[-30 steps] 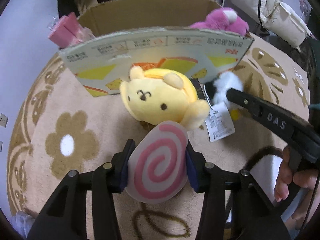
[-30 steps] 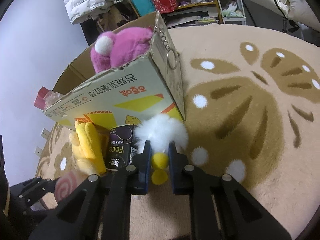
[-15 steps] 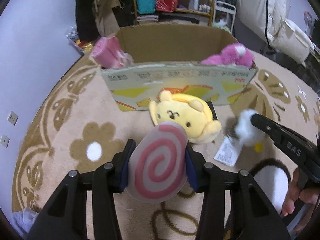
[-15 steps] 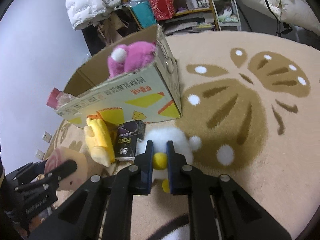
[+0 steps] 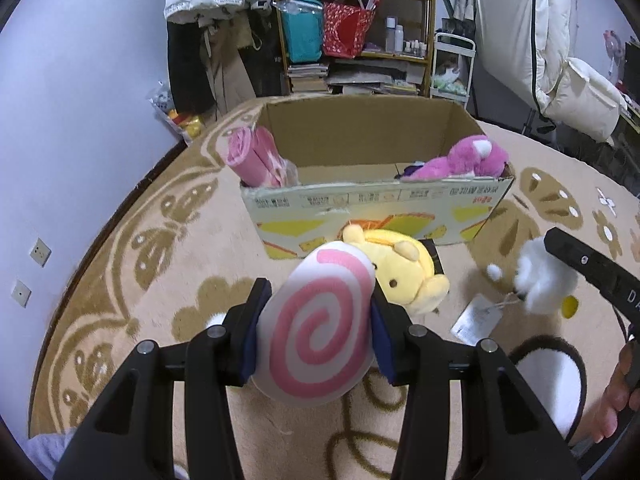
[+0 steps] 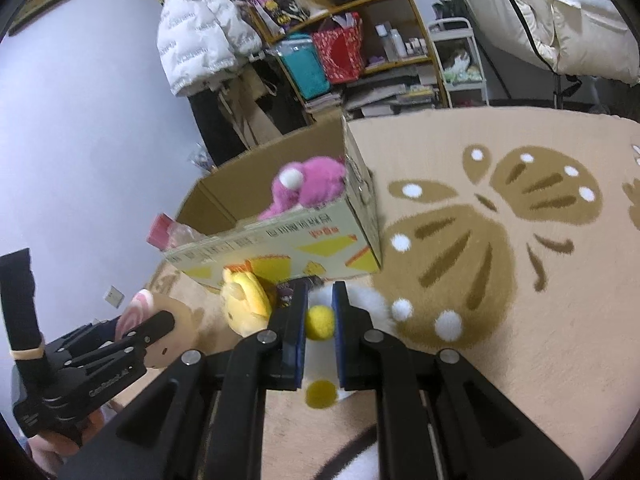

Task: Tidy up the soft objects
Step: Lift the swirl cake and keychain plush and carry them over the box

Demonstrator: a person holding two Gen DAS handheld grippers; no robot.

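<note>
left tool (image 5: 316, 334) clamped on swirl plush (image 5: 320, 328), right tool (image 6: 320, 320) clamped on white plush (image 6: 370, 300), both nr box (image 5: 372, 216) front edge.

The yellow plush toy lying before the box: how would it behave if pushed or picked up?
The yellow plush toy looks soft and stuffed, so it probably squashes when gripped. It seems light. Its rounded body, resting on the carpet, would likely tumble rather than slide.

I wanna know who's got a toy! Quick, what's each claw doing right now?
Left claw: closed on the pink swirl plush.
Right claw: closed on the white fluffy toy.
</note>
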